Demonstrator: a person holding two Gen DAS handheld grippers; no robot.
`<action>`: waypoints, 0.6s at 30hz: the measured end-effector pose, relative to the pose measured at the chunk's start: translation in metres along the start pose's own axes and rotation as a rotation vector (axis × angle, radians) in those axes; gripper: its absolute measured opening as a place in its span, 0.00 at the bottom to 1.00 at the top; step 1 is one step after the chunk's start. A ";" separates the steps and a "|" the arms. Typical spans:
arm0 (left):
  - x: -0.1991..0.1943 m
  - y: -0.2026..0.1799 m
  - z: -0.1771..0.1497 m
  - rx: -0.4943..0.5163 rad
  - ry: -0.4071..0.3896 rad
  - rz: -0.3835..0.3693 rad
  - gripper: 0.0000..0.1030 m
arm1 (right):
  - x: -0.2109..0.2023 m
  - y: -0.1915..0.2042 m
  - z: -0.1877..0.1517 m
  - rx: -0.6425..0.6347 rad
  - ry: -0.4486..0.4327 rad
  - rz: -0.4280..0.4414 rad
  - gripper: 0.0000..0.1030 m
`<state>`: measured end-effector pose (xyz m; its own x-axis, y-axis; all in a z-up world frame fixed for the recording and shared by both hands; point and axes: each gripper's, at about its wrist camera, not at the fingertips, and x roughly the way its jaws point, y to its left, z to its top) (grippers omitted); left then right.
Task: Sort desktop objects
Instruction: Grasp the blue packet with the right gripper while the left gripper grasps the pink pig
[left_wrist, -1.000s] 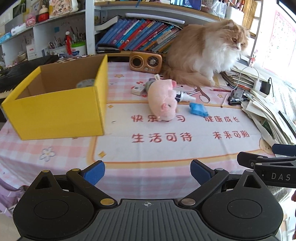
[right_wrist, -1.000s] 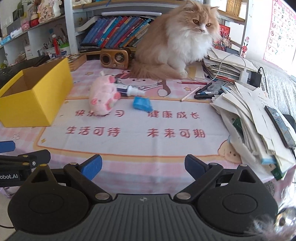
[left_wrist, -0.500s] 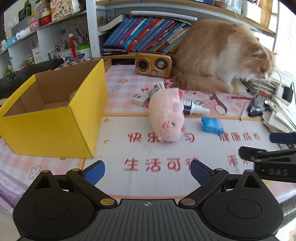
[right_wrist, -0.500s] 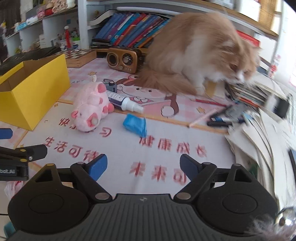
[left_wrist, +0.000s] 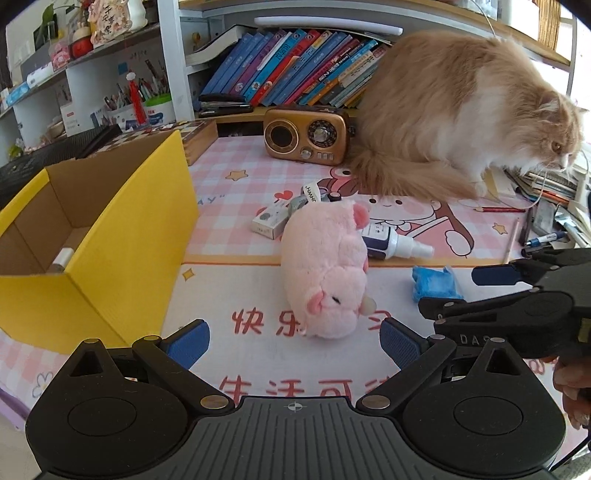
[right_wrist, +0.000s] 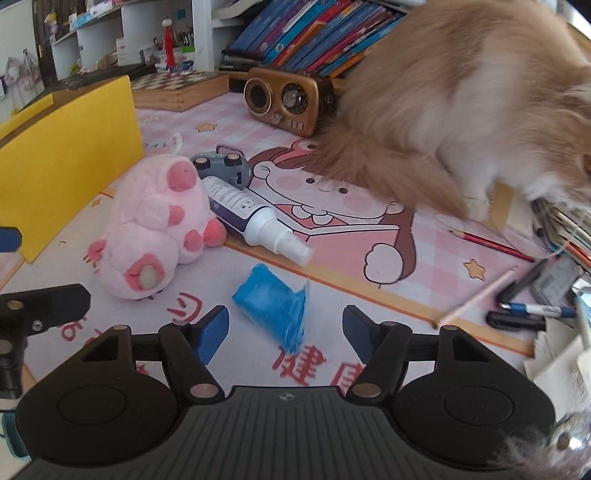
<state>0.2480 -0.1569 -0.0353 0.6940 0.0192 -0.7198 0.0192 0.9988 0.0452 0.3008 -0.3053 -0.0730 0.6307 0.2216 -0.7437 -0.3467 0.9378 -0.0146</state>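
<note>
Fingers of the right gripper (right_wrist: 285, 330) stand spread, empty, either side of the near end of a crumpled blue packet (right_wrist: 271, 308). The left gripper (left_wrist: 294, 340) is spread too, the pink plush pig (left_wrist: 325, 273) lying just ahead of it. A spray bottle (right_wrist: 251, 216) is half hidden behind the pig. The yellow box (left_wrist: 110, 236) sits left, its contents mostly unseen. The cat (right_wrist: 461, 110) is blurred, its head cut off

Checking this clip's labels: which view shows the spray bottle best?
Right wrist: the spray bottle lies unobstructed, label and white nozzle visible, beside the pink plush pig. Left wrist shows only its nozzle end; the pig hides the rest.
</note>
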 end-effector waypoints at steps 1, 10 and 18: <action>0.002 -0.001 0.001 0.004 0.002 0.002 0.96 | 0.003 -0.001 0.002 -0.001 0.002 0.006 0.63; 0.022 -0.001 0.013 -0.022 0.023 0.000 0.96 | 0.013 -0.006 0.006 -0.038 0.001 0.080 0.35; 0.049 -0.007 0.027 -0.054 0.034 -0.024 0.92 | -0.016 -0.029 0.001 0.075 -0.036 0.062 0.33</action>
<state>0.3013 -0.1639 -0.0523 0.6690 -0.0041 -0.7433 -0.0040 1.0000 -0.0091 0.3011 -0.3359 -0.0598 0.6343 0.2883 -0.7174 -0.3340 0.9390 0.0820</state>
